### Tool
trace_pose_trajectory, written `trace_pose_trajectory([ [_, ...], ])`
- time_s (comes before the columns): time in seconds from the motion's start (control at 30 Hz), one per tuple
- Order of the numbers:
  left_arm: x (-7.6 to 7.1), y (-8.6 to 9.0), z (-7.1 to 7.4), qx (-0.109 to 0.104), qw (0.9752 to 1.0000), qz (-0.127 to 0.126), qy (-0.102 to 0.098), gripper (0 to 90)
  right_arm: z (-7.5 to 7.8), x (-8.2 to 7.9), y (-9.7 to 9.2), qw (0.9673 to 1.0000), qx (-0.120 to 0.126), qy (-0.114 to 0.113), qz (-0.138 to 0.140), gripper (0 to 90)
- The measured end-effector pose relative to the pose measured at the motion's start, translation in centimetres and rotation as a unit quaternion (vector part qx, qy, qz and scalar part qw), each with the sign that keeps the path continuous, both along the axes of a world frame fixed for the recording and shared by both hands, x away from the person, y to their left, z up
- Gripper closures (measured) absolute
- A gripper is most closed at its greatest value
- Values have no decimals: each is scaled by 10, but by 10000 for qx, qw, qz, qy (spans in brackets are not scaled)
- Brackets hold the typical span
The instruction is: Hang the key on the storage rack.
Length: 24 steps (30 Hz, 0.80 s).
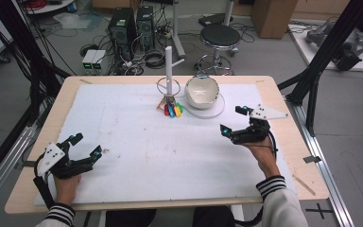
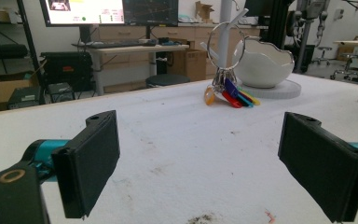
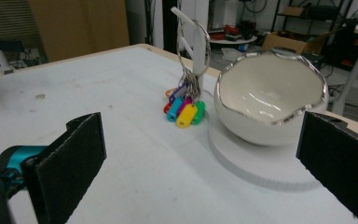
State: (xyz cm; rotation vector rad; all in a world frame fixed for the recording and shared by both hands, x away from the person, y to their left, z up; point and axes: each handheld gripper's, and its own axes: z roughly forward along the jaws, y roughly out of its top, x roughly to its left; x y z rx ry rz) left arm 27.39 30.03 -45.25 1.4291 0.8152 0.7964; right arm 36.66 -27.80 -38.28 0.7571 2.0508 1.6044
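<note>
One white bowl (image 1: 202, 91), nothing inside, sits on a round pad (image 1: 212, 109) beside a stand (image 1: 168, 71) with key tags (image 1: 173, 110). Right gripper (image 1: 233, 120) near the bowl, jaws wide, holding nothing. Left gripper (image 1: 86, 146) low at the table's near-left, jaws wide, holding nothing.

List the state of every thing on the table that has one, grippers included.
left gripper: open, holds nothing, low over the table.
right gripper: open, holds nothing, near the bowl.
bowl: upright, empty, on the round white base.
key ring: looped on the white stand.
coloured key tags: bunched, resting on the white mat.
</note>
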Motion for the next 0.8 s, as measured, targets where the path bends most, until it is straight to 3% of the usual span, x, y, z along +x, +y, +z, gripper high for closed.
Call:
trace_pose_trajectory([
  [0.13, 0, 0, 0, -2, 10000, -1, 3, 131, -21, -11, -9, 9998, 157, -27, -70, 9],
  [0.27, 0, 0, 0, -9, 10000, 5, 6, 130, -41, -23, -14, 9997, 124, -123, -183, 8],
  [0.5, 0, 0, 0, -5, 10000, 4, 18, 131, -64, -35, -20, 9989, 261, -201, -329, 9],
  [0.67, 0, 0, 0, -29, 10000, 16, 27, 131, -67, -41, -25, 9960, 579, -398, -549, 9],
  [0.8, 0, 0, 0, 8, 10000, 22, 7, 131, -67, -41, -25, 9954, 619, -418, -593, 9],
])
